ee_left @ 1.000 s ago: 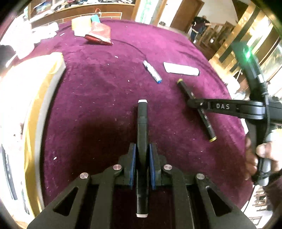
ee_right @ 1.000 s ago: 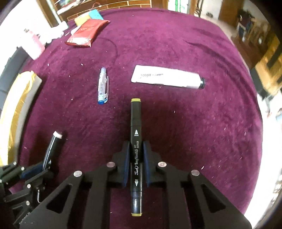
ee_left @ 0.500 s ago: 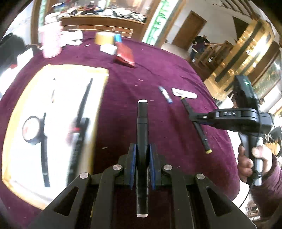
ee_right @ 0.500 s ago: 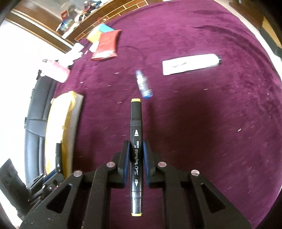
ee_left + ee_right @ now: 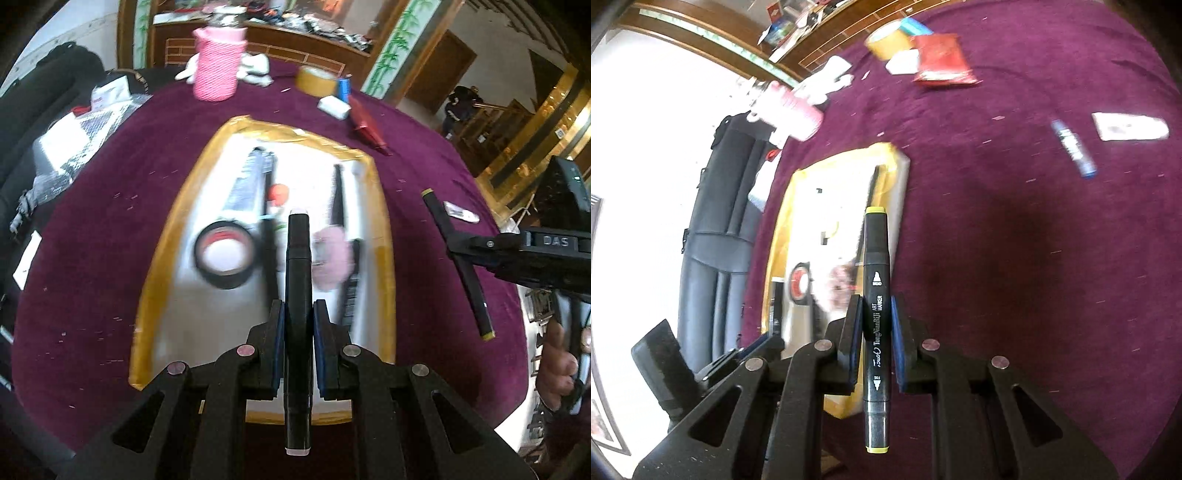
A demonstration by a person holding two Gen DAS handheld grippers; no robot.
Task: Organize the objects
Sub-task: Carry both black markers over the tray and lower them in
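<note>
I see the left gripper [image 5: 298,347] pinching a black white-capped marker [image 5: 297,295] lengthwise at lower centre, jaws pressed onto its barrel; the right gripper [image 5: 874,339] likewise clamps a black yellow-capped marker [image 5: 875,295], smooth plastic with printed lettering. Beyond the left one, mid-frame, sits a shallow white tray [image 5: 151,295] with a yellow taped rim on the purple fuzzy cloth [image 5: 92,240], holding a black tape roll [image 5: 225,254] and a pink fluffy thing [image 5: 330,258]. Tray contents are motion-blurred, the far long dark items unreadable; the pink knitted cup [image 5: 218,70] at top is clearer.
</note>
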